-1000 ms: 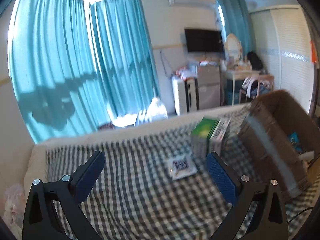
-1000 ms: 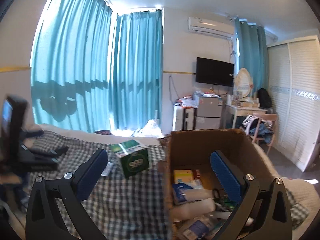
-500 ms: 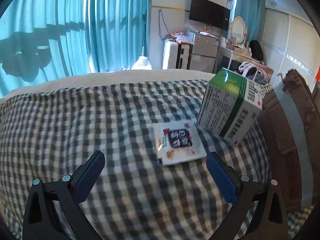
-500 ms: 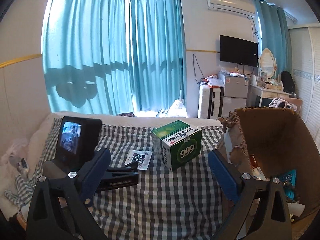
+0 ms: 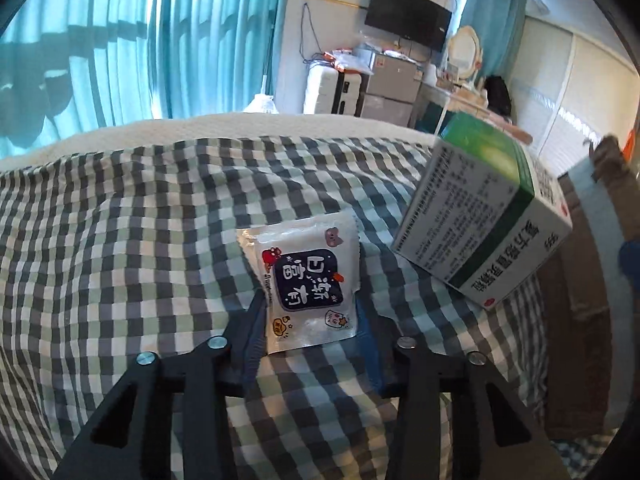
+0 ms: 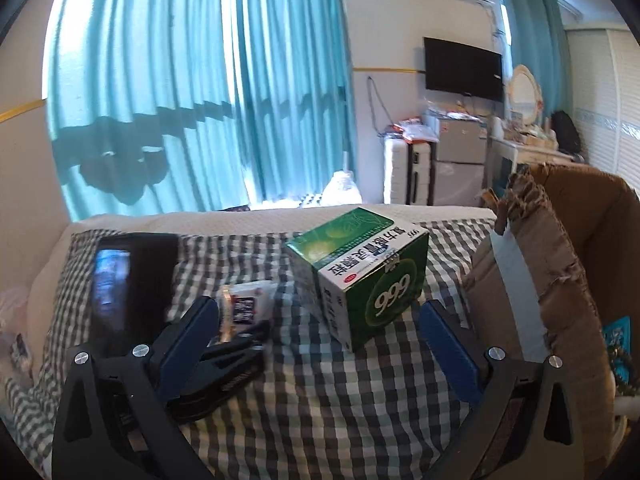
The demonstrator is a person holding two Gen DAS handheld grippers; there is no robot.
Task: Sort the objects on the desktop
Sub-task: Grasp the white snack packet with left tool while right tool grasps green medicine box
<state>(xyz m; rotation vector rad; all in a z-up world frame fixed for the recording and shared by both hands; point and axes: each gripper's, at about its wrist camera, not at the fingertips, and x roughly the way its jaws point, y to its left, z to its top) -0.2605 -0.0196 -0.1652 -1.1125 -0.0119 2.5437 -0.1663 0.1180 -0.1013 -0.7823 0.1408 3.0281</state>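
Observation:
A small white sachet (image 5: 306,280) with a dark label lies on the checked cloth (image 5: 120,240). My left gripper (image 5: 310,320) has closed in on both side edges of the sachet and grips it. The sachet also shows in the right wrist view (image 6: 246,306), held by the left gripper (image 6: 240,332). A green and white medicine box (image 5: 484,216) stands just right of the sachet, tilted. My right gripper (image 6: 320,340) is open, with the medicine box (image 6: 360,272) between and just beyond its fingers.
A torn cardboard box (image 6: 560,280) with several items inside stands at the right, with its side in the left wrist view (image 5: 592,280). The left gripper's camera screen (image 6: 128,284) faces me. Blue curtains (image 6: 200,80), a TV and furniture are behind the bed.
My left gripper moved forward and down to the sachet and closed on it. My right gripper swung left from the cardboard box toward the medicine box and stayed open.

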